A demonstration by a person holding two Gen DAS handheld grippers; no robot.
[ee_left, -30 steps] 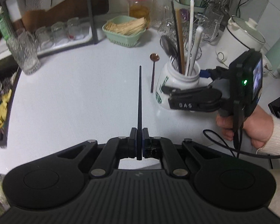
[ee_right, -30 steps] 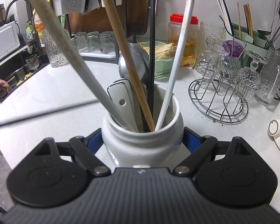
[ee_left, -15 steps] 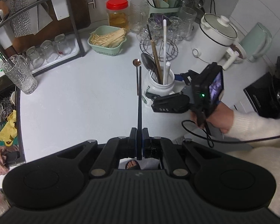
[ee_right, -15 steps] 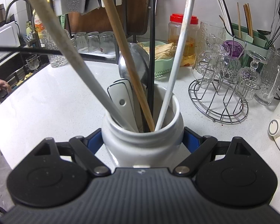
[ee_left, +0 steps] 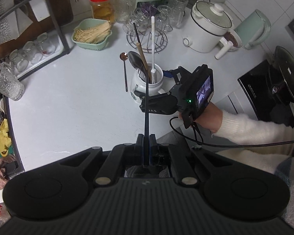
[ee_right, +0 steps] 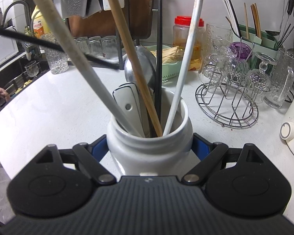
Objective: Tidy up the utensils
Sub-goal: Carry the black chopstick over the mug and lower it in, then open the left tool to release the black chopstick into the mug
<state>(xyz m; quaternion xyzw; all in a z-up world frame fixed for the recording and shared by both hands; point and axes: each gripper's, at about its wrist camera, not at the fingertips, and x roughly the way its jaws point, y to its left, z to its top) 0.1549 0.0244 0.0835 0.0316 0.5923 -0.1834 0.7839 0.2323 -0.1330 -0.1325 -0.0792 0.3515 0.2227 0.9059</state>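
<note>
- Nearest in the left wrist view, the left gripper point(ee_left: 146, 146) is clamped on a black chopstick point(ee_left: 146, 105), pinching its thick end so the thin tip leads forward and down.
- The gripper points steeply downward from high above the counter point(ee_left: 68, 107), which seems chosen so the long stick can clear the handles already standing in the jar before it drops in (a judgement, not something seen).
- The tip lies in line with the mouth of the white jar point(ee_left: 147, 84); whether it is already inside the rim or only hanging over it cannot be told from this angle.
- Beyond, the right gripper point(ee_left: 156, 98) is closed around the jar's body, blue pads against either side, most likely to keep it from tipping or sliding while sticks go in. The right hand point(ee_left: 207, 117) holds it from the side, angled moderately down, with a white sleeve point(ee_left: 254, 131) trailing back.
- In the right wrist view the jar point(ee_right: 149, 146) holds a wooden chopstick point(ee_right: 131, 58), two white ones, a metal spoon point(ee_right: 141, 68) and a flat white handle.
- Just beside the jar a small brown spoon point(ee_left: 125, 68) lies loose on the counter, probably yet to be put away.
- Farther back stand a glass rack point(ee_left: 147, 37) and a green basket point(ee_left: 92, 33).
</note>
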